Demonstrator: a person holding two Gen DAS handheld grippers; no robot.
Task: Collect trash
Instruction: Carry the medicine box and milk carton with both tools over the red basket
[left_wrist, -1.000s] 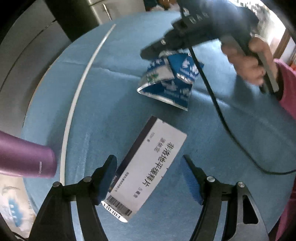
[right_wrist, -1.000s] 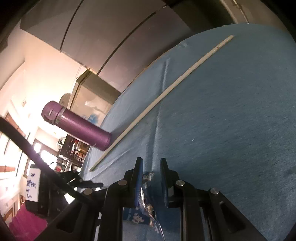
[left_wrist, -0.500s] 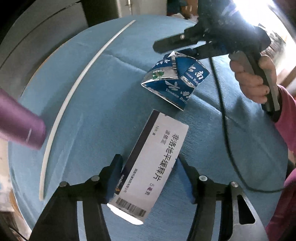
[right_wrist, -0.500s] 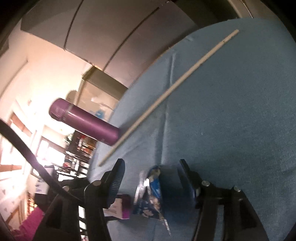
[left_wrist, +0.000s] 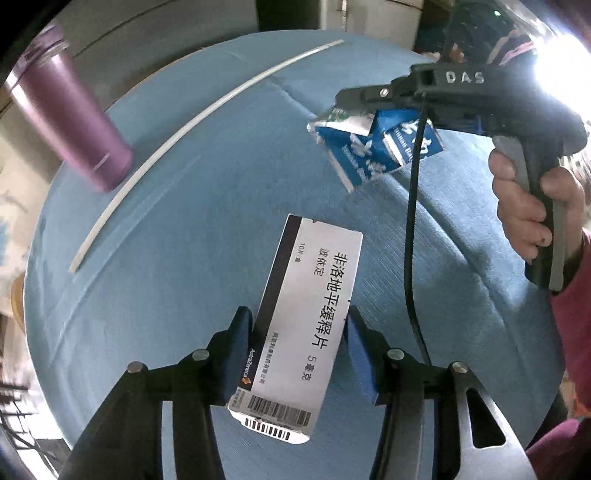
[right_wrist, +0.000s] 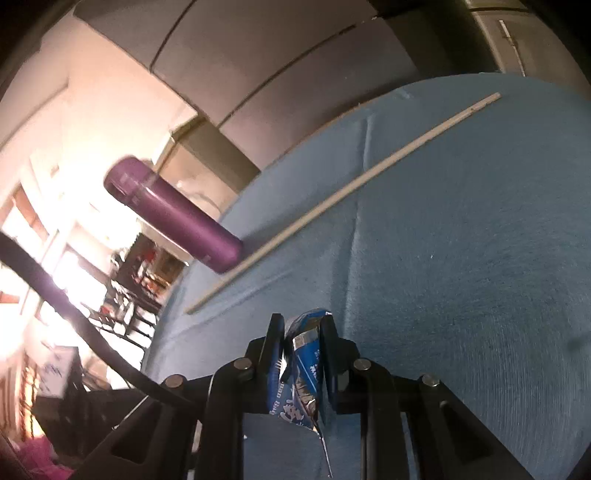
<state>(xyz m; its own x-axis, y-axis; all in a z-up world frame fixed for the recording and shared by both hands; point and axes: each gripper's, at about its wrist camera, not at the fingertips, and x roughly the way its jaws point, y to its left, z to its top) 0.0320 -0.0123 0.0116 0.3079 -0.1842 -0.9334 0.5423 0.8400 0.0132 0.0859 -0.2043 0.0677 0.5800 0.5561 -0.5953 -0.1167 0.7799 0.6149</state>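
Note:
A white medicine box (left_wrist: 306, 321) with black Chinese print and a barcode sits between the blue pads of my left gripper (left_wrist: 295, 343), which is shut on it and holds it over the blue tablecloth (left_wrist: 184, 229). My right gripper (right_wrist: 301, 343) is shut on a crumpled blue and silver wrapper (right_wrist: 304, 365). In the left wrist view the right gripper (left_wrist: 373, 99) holds that wrapper (left_wrist: 373, 147) above the cloth at the upper right.
A purple flask (left_wrist: 70, 122) stands at the table's left edge; it also shows in the right wrist view (right_wrist: 173, 218). A long white stick (left_wrist: 192, 136) lies across the cloth, and shows in the right wrist view (right_wrist: 351, 192). A black cable (left_wrist: 410, 221) hangs from the right gripper.
My left gripper has closed on the medicine box. My right gripper opened for a moment around the wrapper, then shut on it again and holds it off the cloth.

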